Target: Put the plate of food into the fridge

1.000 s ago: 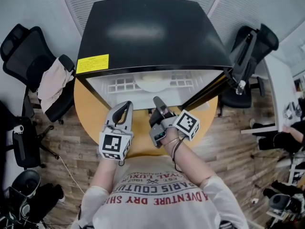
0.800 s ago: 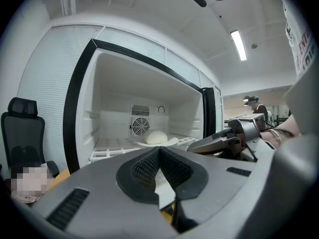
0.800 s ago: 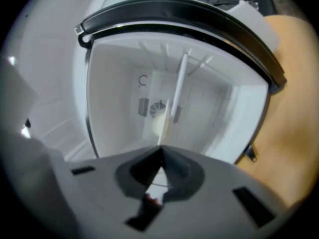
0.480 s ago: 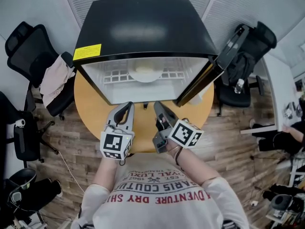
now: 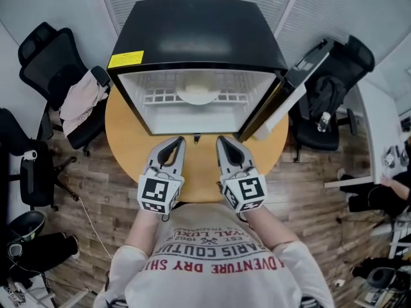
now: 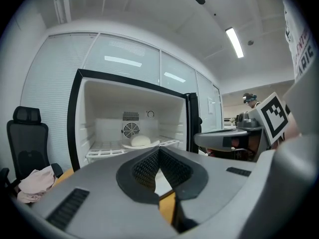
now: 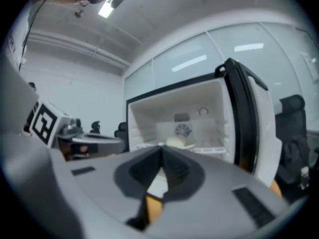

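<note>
The left claw (image 5: 172, 143) and the right claw (image 5: 226, 141) are pinched closed, holding nothing, over the round bench (image 5: 128, 149). The plate of food (image 5: 196, 94) sits inside the fridge (image 5: 192, 37), whose door (image 5: 290, 95) stands open. A black chair (image 5: 46, 51) stands left of it.

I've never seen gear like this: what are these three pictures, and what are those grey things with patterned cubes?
There is no robot here. A person holds two hand tongs, called grippers, each carrying a camera. The head view comes from a camera on the person's head, looking down on the left gripper and the right gripper. Both are shut and empty. The two gripper views look along each one's jaws. On the round table stands a small fridge with its door open. The plate of food sits on its shelf.
</note>
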Available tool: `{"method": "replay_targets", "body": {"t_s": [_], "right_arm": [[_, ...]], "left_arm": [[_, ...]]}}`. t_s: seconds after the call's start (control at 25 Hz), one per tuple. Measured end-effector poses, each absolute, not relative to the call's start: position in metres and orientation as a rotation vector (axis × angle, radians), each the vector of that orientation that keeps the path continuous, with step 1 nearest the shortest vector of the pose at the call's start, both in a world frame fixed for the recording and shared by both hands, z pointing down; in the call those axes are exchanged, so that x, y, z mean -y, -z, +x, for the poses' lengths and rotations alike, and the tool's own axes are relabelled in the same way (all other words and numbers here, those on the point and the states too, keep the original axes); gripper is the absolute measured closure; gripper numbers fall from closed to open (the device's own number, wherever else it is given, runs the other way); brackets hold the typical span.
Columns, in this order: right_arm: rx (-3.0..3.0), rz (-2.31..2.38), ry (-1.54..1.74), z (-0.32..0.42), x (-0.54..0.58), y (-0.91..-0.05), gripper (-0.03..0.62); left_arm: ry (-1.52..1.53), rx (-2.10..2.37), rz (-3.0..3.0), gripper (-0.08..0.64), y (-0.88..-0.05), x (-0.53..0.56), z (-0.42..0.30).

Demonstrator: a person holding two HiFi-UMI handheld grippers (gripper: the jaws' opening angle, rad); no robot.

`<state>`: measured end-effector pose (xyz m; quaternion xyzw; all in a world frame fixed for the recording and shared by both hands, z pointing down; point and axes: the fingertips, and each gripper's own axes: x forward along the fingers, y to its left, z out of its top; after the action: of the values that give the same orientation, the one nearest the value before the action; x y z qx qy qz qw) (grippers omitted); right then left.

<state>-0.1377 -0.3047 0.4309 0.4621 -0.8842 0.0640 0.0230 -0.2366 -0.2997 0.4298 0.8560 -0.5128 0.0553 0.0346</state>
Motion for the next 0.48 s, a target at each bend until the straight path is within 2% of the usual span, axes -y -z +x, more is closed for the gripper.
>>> {"method": "replay_targets", "body": {"t_s": [0.48], "right_arm": [[2.75, 1.386, -0.101, -0.137, 0.294, -0.416, 0.565]], "left_arm": [[-0.129, 1.602, 2.657, 0.531, -0.414, 0.292, -0.24]]}}
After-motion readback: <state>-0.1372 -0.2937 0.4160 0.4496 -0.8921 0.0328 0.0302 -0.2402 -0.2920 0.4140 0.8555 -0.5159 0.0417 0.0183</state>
